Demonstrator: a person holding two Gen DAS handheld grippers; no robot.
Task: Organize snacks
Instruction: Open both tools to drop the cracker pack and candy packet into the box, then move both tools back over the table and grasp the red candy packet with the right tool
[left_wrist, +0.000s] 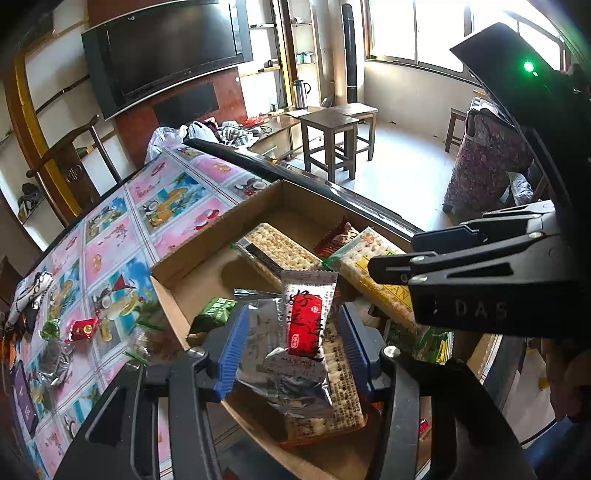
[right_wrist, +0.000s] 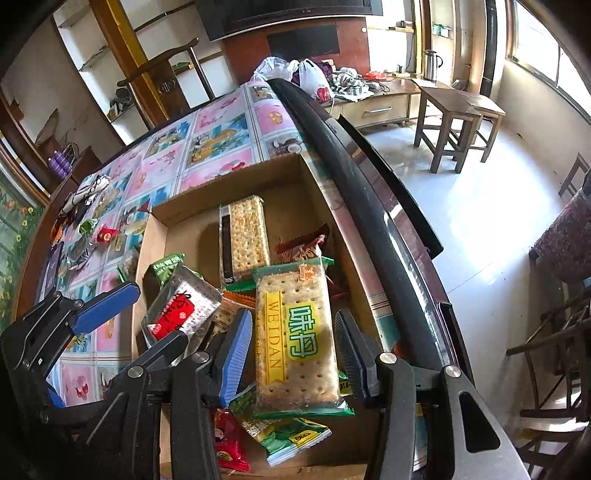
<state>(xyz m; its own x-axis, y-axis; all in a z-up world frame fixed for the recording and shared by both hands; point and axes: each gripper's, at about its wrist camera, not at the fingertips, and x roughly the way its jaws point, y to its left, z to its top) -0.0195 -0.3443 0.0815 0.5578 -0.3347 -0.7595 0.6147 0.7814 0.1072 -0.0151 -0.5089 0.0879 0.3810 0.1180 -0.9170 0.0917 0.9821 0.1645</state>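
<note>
Snacks: left hand-held gripper (left_wrist: 293, 350) parted around silver packet (left_wrist: 295, 354); right hand-held gripper (right_wrist: 295, 354) clamps Weidan crackers (right_wrist: 295, 332).

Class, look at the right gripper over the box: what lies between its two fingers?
The WEIDAN cracker pack, lying lengthwise between the right gripper's fingers, over other snacks in the cardboard box. The right wrist view shows it.

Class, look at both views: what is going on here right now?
A person is sorting snacks into a brown cardboard box with two handheld tools. The left tool straddles a silver packet with a red label over the box, its pads apparently clear. The right tool brackets a green-edged WEIDAN cracker pack. More wrapped snacks wait on the table.
</note>
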